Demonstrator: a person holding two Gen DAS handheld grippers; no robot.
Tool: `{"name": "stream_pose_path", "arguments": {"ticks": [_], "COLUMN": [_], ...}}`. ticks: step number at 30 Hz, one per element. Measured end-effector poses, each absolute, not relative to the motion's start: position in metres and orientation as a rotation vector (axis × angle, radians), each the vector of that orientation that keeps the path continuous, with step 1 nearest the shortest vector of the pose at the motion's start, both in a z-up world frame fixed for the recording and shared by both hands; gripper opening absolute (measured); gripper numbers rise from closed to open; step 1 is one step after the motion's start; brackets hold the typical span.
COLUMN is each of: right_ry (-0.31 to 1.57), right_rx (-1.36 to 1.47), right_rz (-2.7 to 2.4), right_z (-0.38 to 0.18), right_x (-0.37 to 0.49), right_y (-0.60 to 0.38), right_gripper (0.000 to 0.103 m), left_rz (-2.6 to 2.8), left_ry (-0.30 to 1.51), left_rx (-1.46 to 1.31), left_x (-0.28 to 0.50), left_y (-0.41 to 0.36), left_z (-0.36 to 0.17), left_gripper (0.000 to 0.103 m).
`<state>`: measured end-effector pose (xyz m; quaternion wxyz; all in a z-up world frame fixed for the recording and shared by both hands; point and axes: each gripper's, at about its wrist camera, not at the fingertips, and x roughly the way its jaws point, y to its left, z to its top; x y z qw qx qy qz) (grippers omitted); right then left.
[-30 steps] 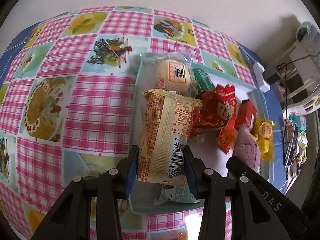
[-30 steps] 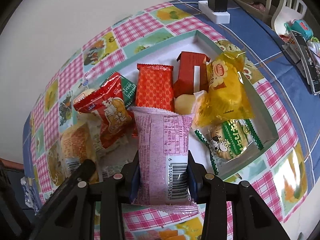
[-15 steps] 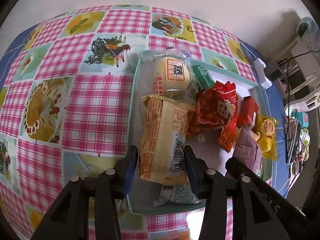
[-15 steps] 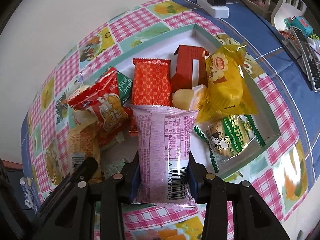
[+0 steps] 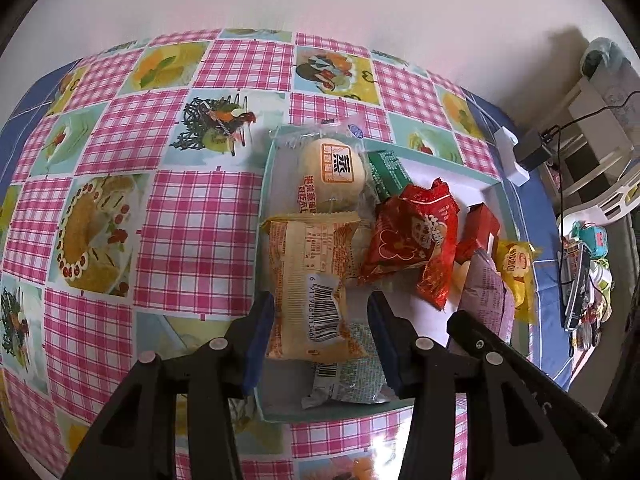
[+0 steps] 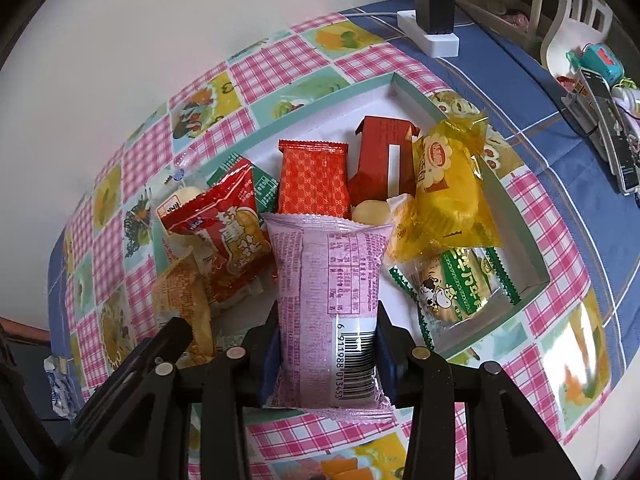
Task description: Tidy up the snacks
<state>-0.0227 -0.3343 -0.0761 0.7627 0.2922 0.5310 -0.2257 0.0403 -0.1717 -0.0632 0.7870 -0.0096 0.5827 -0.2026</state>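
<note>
left gripper: our fingers sit spread either side of the orange-and-cream snack pack. There's a gap on the right pad, so it looks let go, or near enough.
right gripper: pads pressed in on both edges of the pink snack pack, barcode end toward us, held up above the tray.
tray: the shallow teal-rimmed tray is our landmark. The orange-and-cream pack lies inside its left end, over a greenish-grey wrapper, with the bagged round bun at the far-left corner.
other snacks in the tray: red peanut bag left of middle, red patterned packet and dark red box toward the far wall, yellow cake pack and green cow-print biscuit pack at the right end.
step in hand: we reckon it's dropping two packs into the tray, left one basically down, right one not yet.
next move: probably lower the pink pack into the bare white patch near the tray's front wall, then spread the right fingers. The left one should back straight out so it doesn't drag its pack.
</note>
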Motion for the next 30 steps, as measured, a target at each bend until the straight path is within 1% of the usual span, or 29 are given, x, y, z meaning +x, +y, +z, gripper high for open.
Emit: {"name": "stream_pose_path", "arguments": {"ticks": [2, 5, 8, 10, 12, 16, 19, 20, 21, 22, 23, 24, 25, 27, 28, 30], "right_ry": [1.157, 1.160, 1.169, 1.172, 1.172, 1.175, 1.173, 1.170, 1.164, 1.158, 1.152, 1.144, 1.140, 1.132, 1.126, 1.112], "right_rx": [0.633, 0.632, 0.626, 0.623, 0.614, 0.584, 0.561, 0.554, 0.550, 0.549, 0.550, 0.551, 0.551, 0.546, 0.545, 0.541], "right_rz": [-0.490, -0.487, -0.481, -0.476, -0.467, -0.439, -0.420, -0.418, -0.415, -0.412, -0.411, -0.411, -0.411, -0.416, -0.420, -0.421], "right_z": [-0.076, -0.077, -0.079, -0.079, -0.079, -0.079, -0.079, -0.079, -0.078, -0.078, -0.078, -0.078, -0.078, -0.078, -0.077, -0.076], "right_x": [-0.023, -0.022, -0.020, -0.018, -0.016, -0.012, -0.009, -0.008, -0.007, -0.007, -0.007, -0.007, -0.006, -0.006, -0.007, -0.007], "right_y": [-0.335, -0.334, -0.332, -0.331, -0.329, -0.324, -0.319, -0.318, -0.317, -0.316, -0.316, -0.316, -0.317, -0.318, -0.318, -0.318], "right_gripper": [0.044, 0.043, 0.044, 0.049, 0.055, 0.061, 0.066, 0.069, 0.073, 0.075, 0.081, 0.087, 0.090, 0.099, 0.102, 0.103], "left_rz": [-0.426, -0.393, -0.356, -0.313, -0.254, -0.144, -0.093, -0.084, -0.076, -0.072, -0.069, -0.064, -0.058, -0.041, -0.033, -0.018], "left_ry": [1.255, 1.252, 1.253, 1.248, 1.234, 1.219, 1.208, 1.204, 1.201, 1.198, 1.194, 1.190, 1.184, 1.175, 1.173, 1.171], "left_rx": [-0.029, -0.040, -0.055, -0.044, -0.018, 0.018, 0.028, 0.031, 0.033, 0.031, 0.027, 0.024, 0.025, 0.040, 0.045, 0.053], "left_x": [0.041, 0.044, 0.048, 0.051, 0.054, 0.060, 0.063, 0.064, 0.065, 0.066, 0.066, 0.068, 0.069, 0.070, 0.071, 0.071], "left_y": [-0.168, -0.161, -0.151, -0.146, -0.138, -0.123, -0.114, -0.112, -0.110, -0.108, -0.106, -0.104, -0.102, -0.101, -0.101, -0.099], "left_z": [-0.062, -0.060, -0.058, -0.057, -0.056, -0.058, -0.060, -0.060, -0.060, -0.060, -0.059, -0.058, -0.058, -0.057, -0.057, -0.056], "left_gripper": [0.051, 0.056, 0.057, 0.062, 0.068, 0.069, 0.073, 0.079, 0.087, 0.090, 0.092, 0.092, 0.092, 0.093, 0.093, 0.093]}}
